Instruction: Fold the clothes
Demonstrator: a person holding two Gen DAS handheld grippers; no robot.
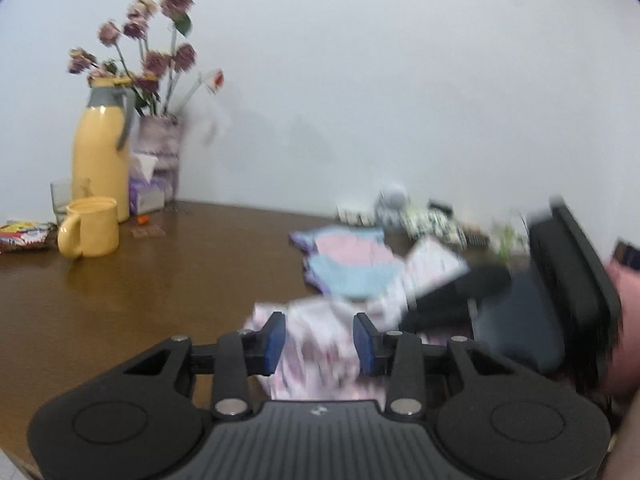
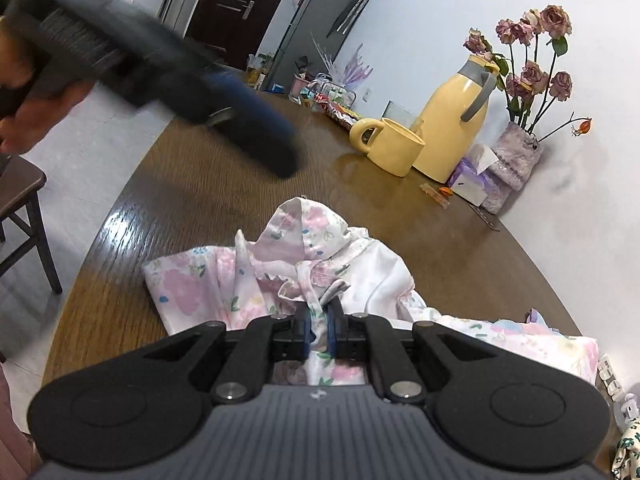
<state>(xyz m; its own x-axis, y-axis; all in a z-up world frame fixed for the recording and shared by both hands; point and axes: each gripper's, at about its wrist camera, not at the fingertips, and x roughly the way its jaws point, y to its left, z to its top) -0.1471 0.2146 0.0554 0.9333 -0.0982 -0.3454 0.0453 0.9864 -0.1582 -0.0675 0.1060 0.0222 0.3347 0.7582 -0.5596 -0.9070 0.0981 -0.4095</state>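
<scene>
Right wrist view: right hand-held gripper [image 2: 319, 326] pinching a bunched strip of the floral garment [image 2: 280, 276], blue pads pressed together on the cloth. Garment crumpled in a heap on the brown bench [image 2: 192, 184], filling the middle and trailing off toward 4 o'clock. Left hand-held gripper [image 2: 256, 136] up at 11 o'clock, blurred, hanging above the wood and touching nothing.

Left wrist view, quite blurry: left hand-held gripper [image 1: 320, 340] spread wide, pads well apart, garment [image 1: 316, 344] visible through the gap but not gripped. Folded pastel pile [image 1: 348, 264] further off at about 1 o'clock. Yellow mug [image 1: 92, 226], yellow jug [image 1: 102, 160] and vase of flowers [image 1: 156, 152] parked at 10 o'clock, well apart from the cloth.

Handling guess: thin, light, floppy fabric, nothing fragile, probably a bit slippery on that glossy wood, so likely to slide and sag rather than hold a shape. Looks like an early stage, still needing to be spread flat before any fold. Best bet for the free gripper: grab a hem, seam or ruffled edge near the far left corner, opposite the pinched spot, then pull the two apart to flatten. Worth watching the mug when swinging cloth that way.
</scene>
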